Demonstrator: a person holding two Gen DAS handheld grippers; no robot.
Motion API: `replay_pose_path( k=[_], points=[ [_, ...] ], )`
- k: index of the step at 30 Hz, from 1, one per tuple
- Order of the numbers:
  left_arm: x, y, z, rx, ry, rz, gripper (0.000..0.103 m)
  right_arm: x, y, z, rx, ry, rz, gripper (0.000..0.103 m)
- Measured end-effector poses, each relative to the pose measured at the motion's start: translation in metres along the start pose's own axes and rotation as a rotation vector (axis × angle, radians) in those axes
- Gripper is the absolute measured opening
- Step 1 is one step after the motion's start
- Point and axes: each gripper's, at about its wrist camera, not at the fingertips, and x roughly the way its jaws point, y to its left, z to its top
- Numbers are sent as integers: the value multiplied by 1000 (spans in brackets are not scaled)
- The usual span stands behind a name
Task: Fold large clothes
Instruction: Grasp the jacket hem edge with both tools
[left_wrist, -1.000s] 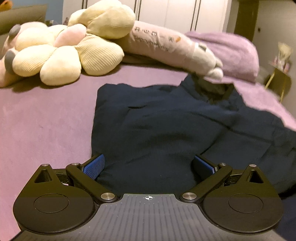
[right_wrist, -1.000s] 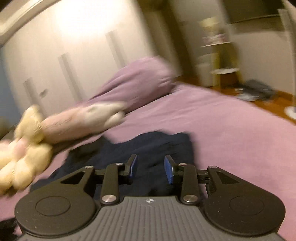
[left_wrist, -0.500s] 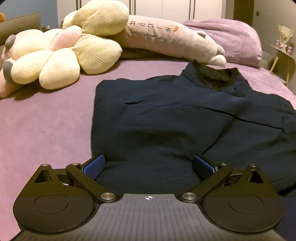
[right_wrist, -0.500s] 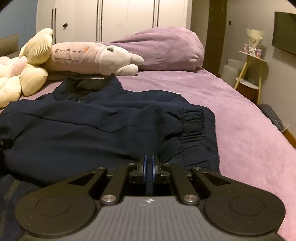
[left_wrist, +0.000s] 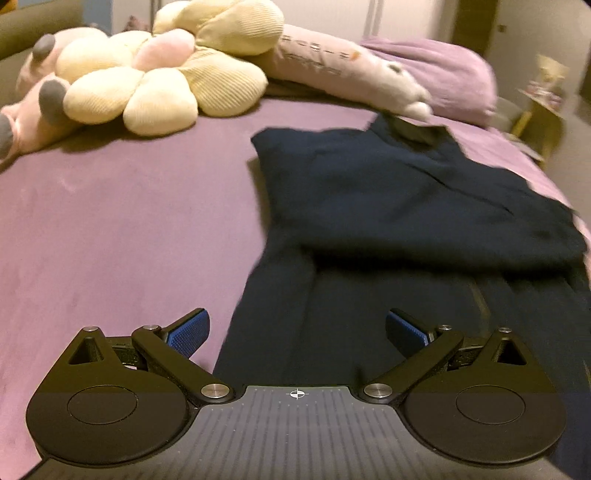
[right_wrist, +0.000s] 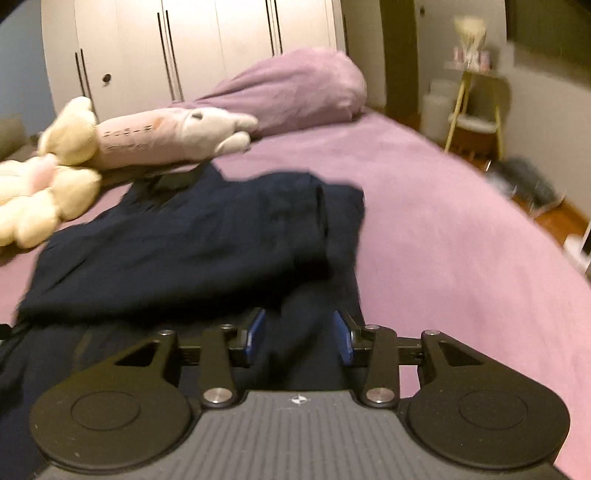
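Left claw (left_wrist: 297, 328) spread wide, blue pads far apart, nothing between them, clear of the cloth beneath. Right claw (right_wrist: 299, 338) partly apart, just been opening, pads free, a ridge of dark cloth lying in the gap beneath them; whether it touches either pad cannot be told.

Dark navy garment (left_wrist: 406, 206) laid out on the purple bed (left_wrist: 110, 221), directly ahead of both claws and running under them. Folded upper part bunched ahead, collar end farthest away, pointing toward the long pink plush (left_wrist: 332, 62) and the purple pillow (right_wrist: 295, 88). Long axis running from under the claws away toward the headboard end; lower, flatter part stretched back beneath the pads. From the left claw, garment ahead and to the right, bare sheet to the left. From the right claw, garment ahead and to the left, bare sheet to the right.

Cream flower cushion (left_wrist: 159, 85) far ahead-left of the left claw, clear of the garment.
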Motion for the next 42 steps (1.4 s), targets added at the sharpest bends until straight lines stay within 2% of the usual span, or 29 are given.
replay_pose_path(
  k=[4, 7, 10, 12, 16, 18, 20, 22, 23, 25, 27, 30, 32, 37, 42],
  points=[
    [-50, 29, -50, -46, 64, -61, 103, -52, -39, -46, 73, 124, 74, 61],
    [-74, 46, -88, -112, 131, -77, 103, -90, -68, -87, 167, 196, 112, 63],
    [-86, 56, -114, -149, 169, -87, 103, -112, -91, -121, 258, 253, 83, 63],
    [-94, 61, -124, -170, 164, -97, 103, -121, -103, -135, 297, 276, 68, 62],
    [-97, 70, -133, -217, 182, -121, 103, -125, -110, -144, 321, 283, 121, 60],
    [-93, 76, -134, -242, 195, -117, 103, -120, -108, -143, 322, 303, 167, 55],
    [-92, 82, -135, -278, 210, -133, 95, -115, -108, -145, 329, 332, 212, 45],
    [-91, 87, -140, -301, 234, -141, 83, -112, -108, -147, 339, 354, 228, 39],
    [-91, 89, -142, -309, 246, -148, 82, -112, -109, -147, 340, 357, 238, 36],
    [-91, 90, -144, -308, 262, -164, 69, -114, -110, -148, 336, 366, 258, 33],
    [-91, 90, -145, -307, 280, -195, 63, -114, -112, -148, 346, 381, 288, 33],
    [-89, 85, -146, -260, 298, -205, 63, -113, -113, -145, 347, 409, 329, 34],
    [-86, 82, -145, -232, 315, -205, 64, -111, -110, -143, 317, 424, 327, 35],
    [-85, 83, -141, -237, 341, -208, 64, -111, -101, -138, 212, 470, 310, 35],
    [-84, 80, -140, -215, 349, -214, 62, -112, -105, -138, 179, 502, 299, 38]
  ],
)
